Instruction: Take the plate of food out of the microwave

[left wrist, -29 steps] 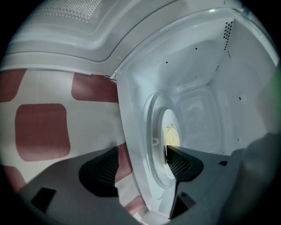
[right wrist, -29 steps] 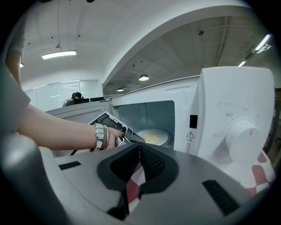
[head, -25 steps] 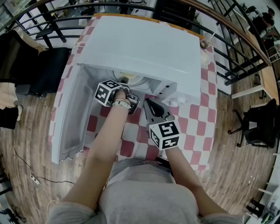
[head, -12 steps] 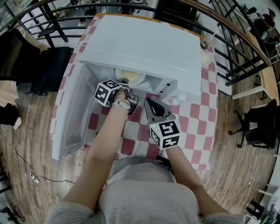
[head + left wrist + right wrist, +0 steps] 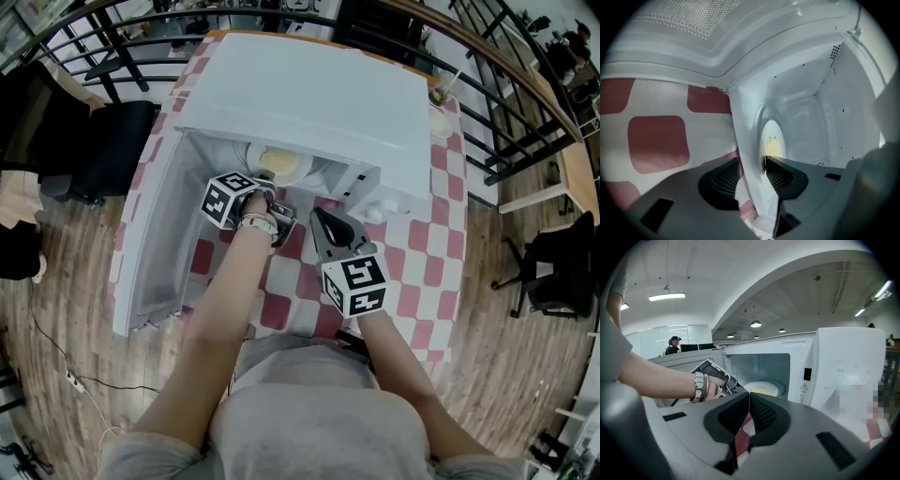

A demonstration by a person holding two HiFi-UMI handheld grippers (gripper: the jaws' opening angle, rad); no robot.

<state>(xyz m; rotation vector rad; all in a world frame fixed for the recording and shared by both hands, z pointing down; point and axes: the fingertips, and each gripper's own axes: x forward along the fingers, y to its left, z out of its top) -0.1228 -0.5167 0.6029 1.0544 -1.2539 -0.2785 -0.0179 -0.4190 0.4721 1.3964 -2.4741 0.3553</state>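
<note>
A white microwave (image 5: 300, 103) stands on the checked table with its door (image 5: 155, 244) swung open to the left. Inside lies a pale plate of yellow food (image 5: 281, 161), which the left gripper view shows as the plate (image 5: 772, 140) deep in the cavity and the right gripper view as the plate (image 5: 761, 389). My left gripper (image 5: 265, 176) reaches into the oven mouth. Its jaws (image 5: 751, 161) are closing, with the oven's white front sill showing in the gap and the plate just beyond the tips. My right gripper (image 5: 319, 217) hovers in front of the oven, shut (image 5: 749, 397) and holding nothing.
The microwave's control panel (image 5: 848, 376) with its dial is at the right of the opening. A cup (image 5: 439, 98) stands on the red-and-white checked cloth (image 5: 412, 281) beside the oven's back right corner. A black railing (image 5: 506, 103) curves behind the table.
Both grippers stay almost where they were. The head view has shifted slightly, and a little more of the plate shows past the left gripper.
</note>
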